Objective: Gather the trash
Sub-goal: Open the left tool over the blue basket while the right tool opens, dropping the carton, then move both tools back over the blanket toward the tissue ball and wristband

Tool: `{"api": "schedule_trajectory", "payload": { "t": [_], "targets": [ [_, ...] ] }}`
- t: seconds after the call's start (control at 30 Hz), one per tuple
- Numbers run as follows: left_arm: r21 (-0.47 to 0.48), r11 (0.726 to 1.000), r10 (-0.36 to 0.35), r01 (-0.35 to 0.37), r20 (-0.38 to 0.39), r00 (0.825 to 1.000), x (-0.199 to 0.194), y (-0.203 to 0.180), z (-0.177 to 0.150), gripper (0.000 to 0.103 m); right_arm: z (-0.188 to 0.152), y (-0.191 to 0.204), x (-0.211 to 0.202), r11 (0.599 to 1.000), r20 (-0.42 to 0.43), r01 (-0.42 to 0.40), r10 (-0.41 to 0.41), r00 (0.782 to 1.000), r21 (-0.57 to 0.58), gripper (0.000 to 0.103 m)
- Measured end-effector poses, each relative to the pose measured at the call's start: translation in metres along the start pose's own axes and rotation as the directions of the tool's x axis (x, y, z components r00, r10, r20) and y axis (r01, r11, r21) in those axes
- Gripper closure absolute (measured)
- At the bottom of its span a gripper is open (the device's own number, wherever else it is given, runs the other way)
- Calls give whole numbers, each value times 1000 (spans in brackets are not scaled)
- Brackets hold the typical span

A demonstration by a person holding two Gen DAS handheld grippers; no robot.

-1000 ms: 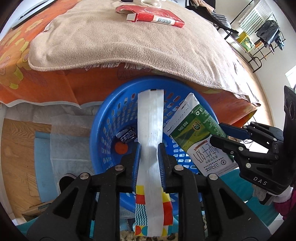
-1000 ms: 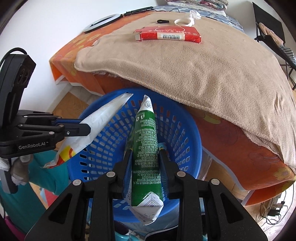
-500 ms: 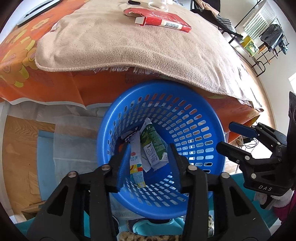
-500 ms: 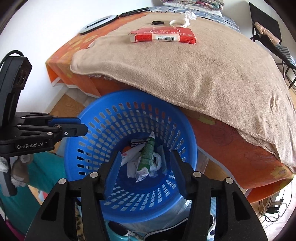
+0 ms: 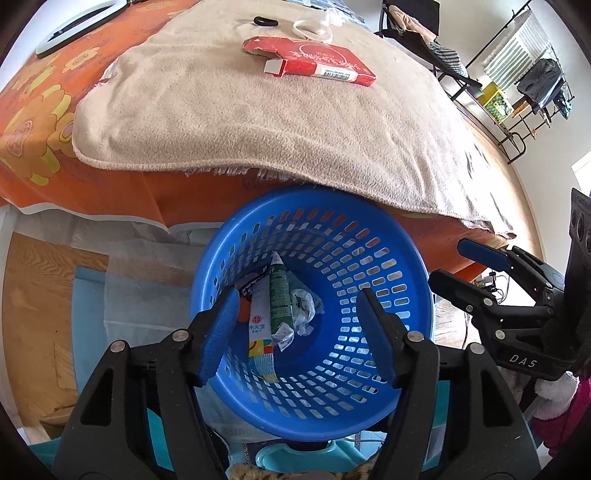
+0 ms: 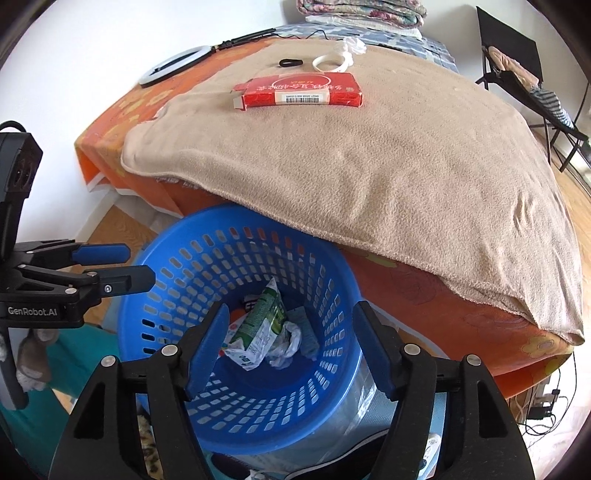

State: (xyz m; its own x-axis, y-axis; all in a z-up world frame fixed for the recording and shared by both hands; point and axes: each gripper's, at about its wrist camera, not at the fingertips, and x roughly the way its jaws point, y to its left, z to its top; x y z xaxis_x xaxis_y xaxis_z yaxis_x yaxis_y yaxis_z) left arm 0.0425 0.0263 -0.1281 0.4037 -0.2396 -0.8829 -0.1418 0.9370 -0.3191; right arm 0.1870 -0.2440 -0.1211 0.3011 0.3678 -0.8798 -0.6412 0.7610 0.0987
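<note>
Bed (image 6: 461, 314), beige blanket (image 6: 369, 177) on top. Blue basket (image 5: 399, 369) on floor against bed's near edge. Red box (image 6: 301, 92) on blanket near far edge. Green carton (image 5: 279, 295), wrapper (image 5: 260, 332) at basket bottom. Left gripper (image 5: 297, 339), right gripper (image 6: 291, 349) over basket, jaws just opened, nothing between.

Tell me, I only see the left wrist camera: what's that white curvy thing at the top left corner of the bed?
Observer: The right wrist view shows it whole: a ring light lying on the orange sheet.
Operator: What's past the red box?
Observer: A pile of folded blankets at the bed's far end.
Operator: Any writing on my left tool?
Observer: Yes, GenRobot.AI on its side. Its jaws have just been opening, with nothing between them.
</note>
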Motion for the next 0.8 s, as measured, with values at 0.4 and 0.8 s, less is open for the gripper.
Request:
{"api": "schedule_trajectory", "payload": {
  "t": [0.4,0.8],
  "targets": [
    [35,999,-12,8,98,995,-31,-16,56,36,39,-20,-23,997,78,-20,14,997,70,33],
    [45,999,13,-23,209,978,-46,-7,134,36,110,-51,-50,997,268,-36,16,963,72,33]
  ]
}}
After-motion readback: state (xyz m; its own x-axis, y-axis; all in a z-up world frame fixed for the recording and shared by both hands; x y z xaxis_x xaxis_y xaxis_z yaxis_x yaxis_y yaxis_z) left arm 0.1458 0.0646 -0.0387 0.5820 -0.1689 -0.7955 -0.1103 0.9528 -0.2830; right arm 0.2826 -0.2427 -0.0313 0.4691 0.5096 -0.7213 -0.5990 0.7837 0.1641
